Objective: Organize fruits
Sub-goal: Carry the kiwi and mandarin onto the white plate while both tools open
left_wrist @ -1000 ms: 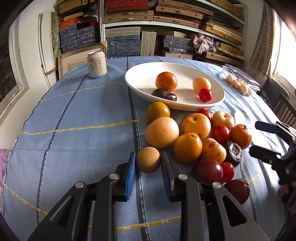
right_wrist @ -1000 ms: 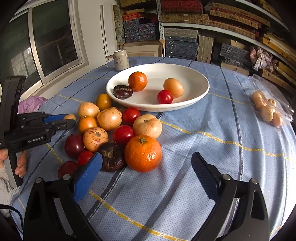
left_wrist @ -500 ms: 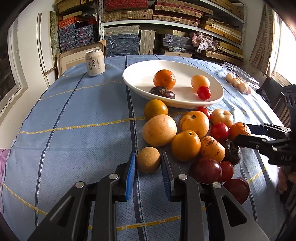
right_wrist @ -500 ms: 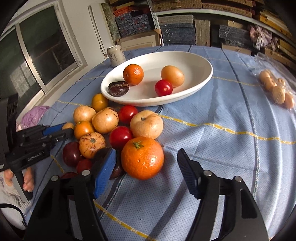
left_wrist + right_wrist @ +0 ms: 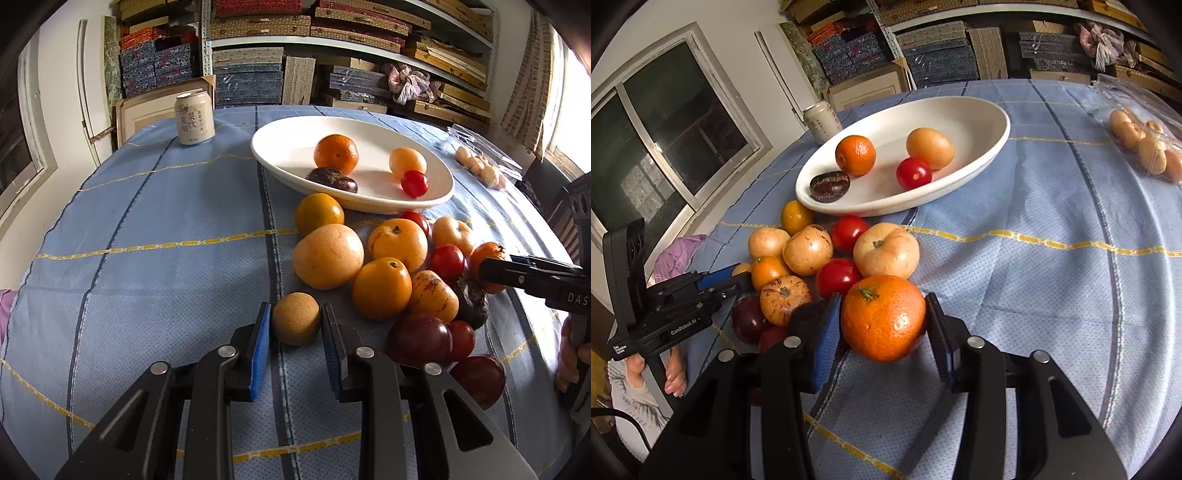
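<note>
An oval white bowl point(image 5: 280, 166) holds a tangerine, a dark passion fruit, a pale orange fruit and a red tomato. Several loose fruits lie in a heap point(image 5: 391, 266) on the blue cloth in front of it. My left gripper point(image 5: 295, 325) is shut on a small brown round fruit point(image 5: 295, 317) at the heap's near left edge. In the right wrist view my right gripper point(image 5: 882, 321) has its jaws closing around a large tangerine point(image 5: 882, 317), and both pads meet its sides. The tangerine rests on the cloth at the heap's near right.
A drink can point(image 5: 194, 118) stands at the far left of the table. A clear bag of small pale fruits point(image 5: 480, 170) lies at the far right. Stacked shelves rise behind the table. A hand point(image 5: 674, 376) grips the left tool's handle.
My right gripper has moved in around the large tangerine, rolled a little, and its jaws have narrowed from wide apart down to the fruit's sides. The left gripper has stayed still on the brown fruit.
</note>
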Demonstrator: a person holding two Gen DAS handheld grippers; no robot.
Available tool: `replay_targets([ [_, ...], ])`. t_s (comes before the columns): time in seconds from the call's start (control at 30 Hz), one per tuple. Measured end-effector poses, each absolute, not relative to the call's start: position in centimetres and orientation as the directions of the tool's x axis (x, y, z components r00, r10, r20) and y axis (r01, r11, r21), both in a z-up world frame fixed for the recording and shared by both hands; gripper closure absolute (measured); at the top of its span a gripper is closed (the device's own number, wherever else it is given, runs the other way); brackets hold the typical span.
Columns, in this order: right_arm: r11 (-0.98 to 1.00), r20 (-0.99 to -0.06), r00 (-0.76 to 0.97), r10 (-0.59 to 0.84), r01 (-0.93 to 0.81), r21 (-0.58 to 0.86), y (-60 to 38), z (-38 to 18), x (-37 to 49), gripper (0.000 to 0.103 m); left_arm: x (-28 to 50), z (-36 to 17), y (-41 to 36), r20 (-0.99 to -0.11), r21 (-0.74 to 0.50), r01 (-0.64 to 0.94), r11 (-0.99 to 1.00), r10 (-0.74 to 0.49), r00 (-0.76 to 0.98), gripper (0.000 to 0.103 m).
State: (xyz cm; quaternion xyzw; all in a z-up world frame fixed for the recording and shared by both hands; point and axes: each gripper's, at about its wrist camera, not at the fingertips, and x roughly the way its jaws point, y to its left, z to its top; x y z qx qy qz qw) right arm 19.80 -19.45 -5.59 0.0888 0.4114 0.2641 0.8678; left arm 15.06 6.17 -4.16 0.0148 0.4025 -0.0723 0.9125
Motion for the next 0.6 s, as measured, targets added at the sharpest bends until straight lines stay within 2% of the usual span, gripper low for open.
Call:
replay_targets([
  [0.3, 0.861, -0.574, 0.646, 0.503, -0.315, 0.401, -23.3, -1.9, 19.3, 0.059, 16.1, -1.0, 7.0, -0.696, -0.040, 0.098, 0.994, -0.098, 0.712, 0.076],
  [0.43, 0.870, -0.538, 0.692, 0.481, -0.303, 0.389, -24.1, 1.5, 21.0, 0.059, 19.5, 1.7, 5.8, -0.676, 0.007, 0.101, 0.995, -0.070, 0.733, 0.076],
  [0.6, 0.879, -0.511, 0.727, 0.459, -0.288, 0.381, -21.7, 3.7, 26.4, 0.059, 24.9, 2.7, 4.1, -0.664, -0.010, 0.097, 0.995, -0.079, 0.743, 0.076],
])
